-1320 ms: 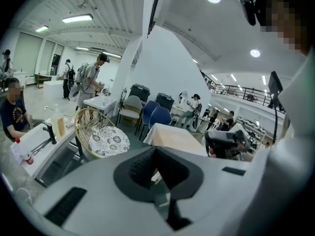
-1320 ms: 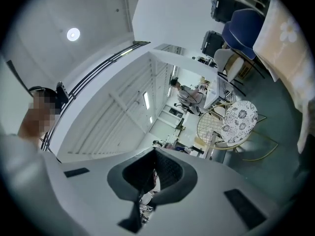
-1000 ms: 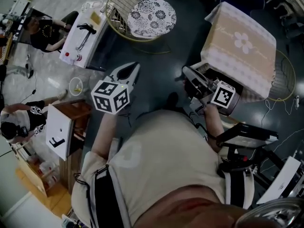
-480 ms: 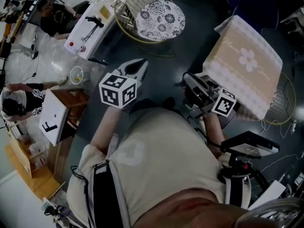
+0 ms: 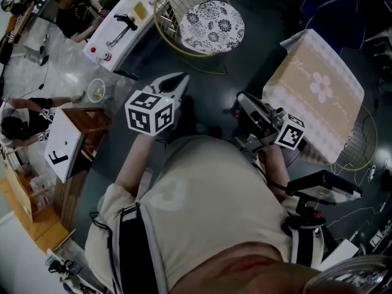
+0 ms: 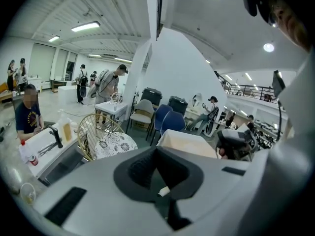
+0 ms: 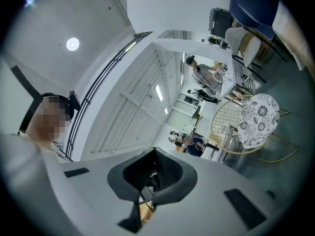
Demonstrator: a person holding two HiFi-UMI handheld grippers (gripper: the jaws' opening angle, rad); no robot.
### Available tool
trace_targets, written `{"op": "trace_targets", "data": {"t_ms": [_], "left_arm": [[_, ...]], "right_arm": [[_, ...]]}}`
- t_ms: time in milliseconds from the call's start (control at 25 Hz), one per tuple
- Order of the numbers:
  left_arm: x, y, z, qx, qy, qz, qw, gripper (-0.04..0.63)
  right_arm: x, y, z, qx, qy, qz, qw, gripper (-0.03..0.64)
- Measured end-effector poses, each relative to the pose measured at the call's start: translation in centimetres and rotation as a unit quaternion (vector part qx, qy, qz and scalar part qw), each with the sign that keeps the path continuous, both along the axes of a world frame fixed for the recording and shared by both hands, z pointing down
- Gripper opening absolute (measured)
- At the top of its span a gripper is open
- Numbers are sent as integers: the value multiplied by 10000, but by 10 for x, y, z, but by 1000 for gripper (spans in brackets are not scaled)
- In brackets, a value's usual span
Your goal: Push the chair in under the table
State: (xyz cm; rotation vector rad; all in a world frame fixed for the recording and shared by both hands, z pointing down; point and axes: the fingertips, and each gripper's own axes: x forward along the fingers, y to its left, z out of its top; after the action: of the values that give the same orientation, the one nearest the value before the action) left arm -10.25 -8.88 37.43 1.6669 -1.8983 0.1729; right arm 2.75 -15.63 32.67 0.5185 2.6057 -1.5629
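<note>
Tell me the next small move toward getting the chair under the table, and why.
Probably carry the left claw forward to the chair's wire back. It and the right claw are shut and empty, neither touches the chair, and the chair stands apart from the table, so contact comes first.

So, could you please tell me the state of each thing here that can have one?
Left gripper: shut, holding nothing.
Right gripper: shut, holding nothing.
Gold wire chair: upright, standing apart from the table, not pushed in.
Table: covered with a beige flower-print cloth.
</note>
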Motion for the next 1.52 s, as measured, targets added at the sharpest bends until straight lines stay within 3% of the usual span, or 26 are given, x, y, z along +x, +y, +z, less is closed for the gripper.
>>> {"op": "trace_targets", "data": {"t_ms": [440, 680, 1000, 1280, 1520], "left_arm": [[-70, -31, 17, 83, 316, -16, 9995, 6], [-114, -42, 13, 157, 373, -80, 9991, 6], [-195, -42, 15, 243, 502, -436, 9975, 6], [-262, -4, 25, 167, 578, -960, 9936, 6], [-311, 18, 31, 111, 633, -1167, 9911, 6]], "right_arm": [[-53, -32, 18, 15, 571, 369, 9977, 9], [-96, -54, 5, -14, 537, 571, 9969, 9], [-178, -60, 7, 80, 749, 266, 9968, 9], [-255, -36, 9, 117, 779, -251, 9966, 11], [-302, -23, 10, 132, 854, -369, 9956, 9]]}}
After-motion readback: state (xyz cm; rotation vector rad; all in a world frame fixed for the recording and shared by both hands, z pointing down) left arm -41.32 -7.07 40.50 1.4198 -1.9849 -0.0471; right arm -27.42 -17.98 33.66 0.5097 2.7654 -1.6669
